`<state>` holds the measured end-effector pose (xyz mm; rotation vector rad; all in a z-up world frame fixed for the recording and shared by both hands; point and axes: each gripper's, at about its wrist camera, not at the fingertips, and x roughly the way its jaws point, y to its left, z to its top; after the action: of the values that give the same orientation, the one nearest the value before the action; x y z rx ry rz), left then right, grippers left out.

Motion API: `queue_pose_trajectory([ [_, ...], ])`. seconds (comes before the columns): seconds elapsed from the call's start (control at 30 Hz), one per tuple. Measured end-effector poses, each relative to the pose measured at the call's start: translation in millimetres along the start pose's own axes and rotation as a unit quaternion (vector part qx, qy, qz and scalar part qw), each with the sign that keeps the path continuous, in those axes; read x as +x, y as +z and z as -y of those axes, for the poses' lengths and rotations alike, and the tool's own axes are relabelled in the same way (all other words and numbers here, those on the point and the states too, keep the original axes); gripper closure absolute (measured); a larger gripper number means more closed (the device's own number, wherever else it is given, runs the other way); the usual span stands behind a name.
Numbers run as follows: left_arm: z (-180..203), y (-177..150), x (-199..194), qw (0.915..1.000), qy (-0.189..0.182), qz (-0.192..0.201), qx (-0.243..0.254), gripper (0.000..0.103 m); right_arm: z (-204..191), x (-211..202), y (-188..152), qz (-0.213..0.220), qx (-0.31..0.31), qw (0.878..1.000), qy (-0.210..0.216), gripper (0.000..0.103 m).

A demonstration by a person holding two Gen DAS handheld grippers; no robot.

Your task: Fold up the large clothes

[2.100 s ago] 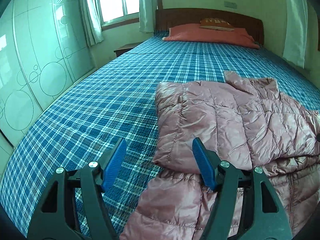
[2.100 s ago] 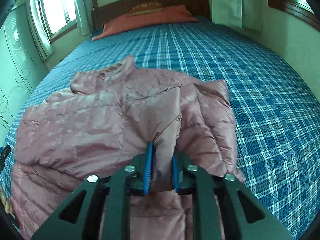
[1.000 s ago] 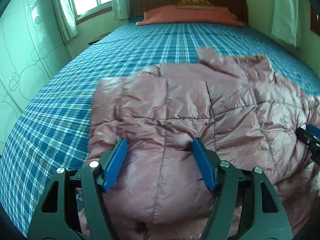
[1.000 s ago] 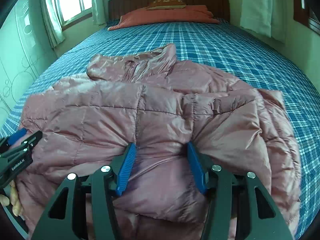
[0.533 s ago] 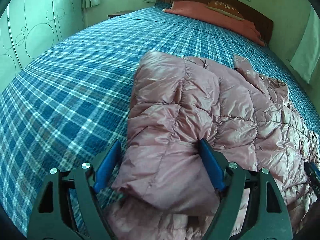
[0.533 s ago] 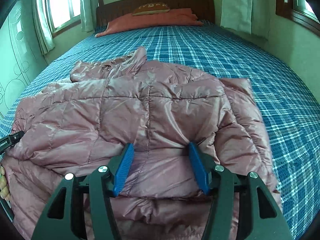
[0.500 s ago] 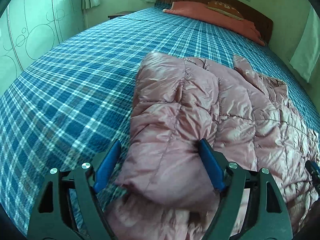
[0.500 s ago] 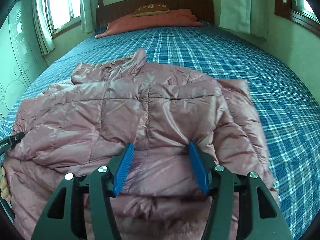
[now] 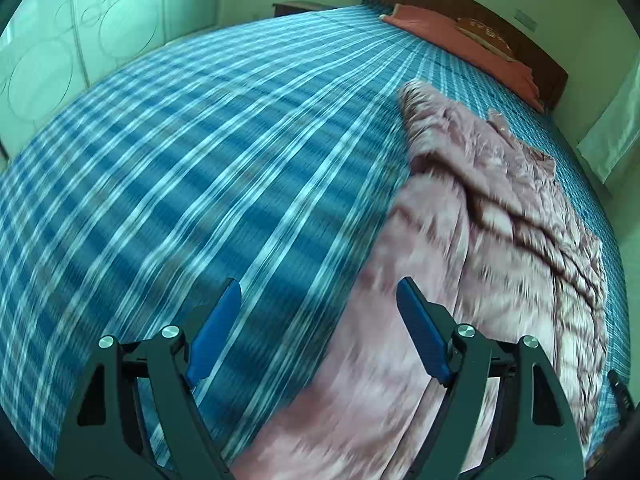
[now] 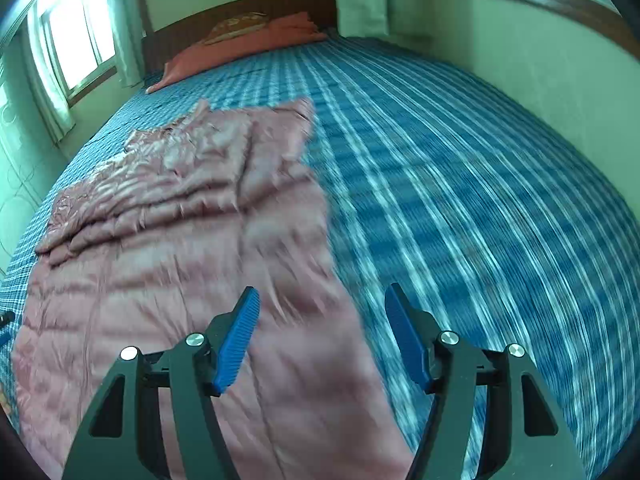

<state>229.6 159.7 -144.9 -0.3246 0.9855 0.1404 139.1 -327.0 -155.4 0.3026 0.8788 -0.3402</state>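
A pink quilted down jacket (image 9: 492,216) lies on the blue plaid bed (image 9: 200,160), its sleeves folded in over the body. In the left wrist view my left gripper (image 9: 318,292) is open and empty above the jacket's left edge, near its lower part. In the right wrist view the jacket (image 10: 180,220) fills the left half, and my right gripper (image 10: 320,300) is open and empty over its right edge on the plaid bed (image 10: 480,184). Both views are motion-blurred.
An orange pillow (image 10: 248,48) lies against the dark wooden headboard (image 10: 240,12) at the far end. A pale wardrobe (image 9: 80,40) stands left of the bed. A wall (image 10: 540,72) runs close along the bed's right side, and a curtained window (image 10: 80,40) is at the far left.
Both grippers have pulled back and swung outward from the middle of the folded jacket to its side edges. Earlier the right gripper let go of the sleeve it had held.
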Motion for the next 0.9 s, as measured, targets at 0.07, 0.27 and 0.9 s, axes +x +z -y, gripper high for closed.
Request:
queue_pose_trajectory([
  [0.07, -15.1, -20.6, -11.3, 0.9999, -0.006, -0.011, -0.010, 0.023, 17.8, -11.0, -23.8, -0.013, 0.020, 1.000, 0.003, 0.038],
  [0.27, -45.6, -81.7, -43.1, 0.9976, -0.028, -0.036, -0.052, 0.023, 53.1, -41.4, -83.9, -0.027, 0.067, 0.997, 0.013, 0.038],
  [0.9, -58.4, -169.4, -85.3, 0.9652, -0.157, -0.045, -0.204, 0.023, 72.2, -82.8, -159.7, -0.030, 0.224, 0.959, 0.168, 0.036],
])
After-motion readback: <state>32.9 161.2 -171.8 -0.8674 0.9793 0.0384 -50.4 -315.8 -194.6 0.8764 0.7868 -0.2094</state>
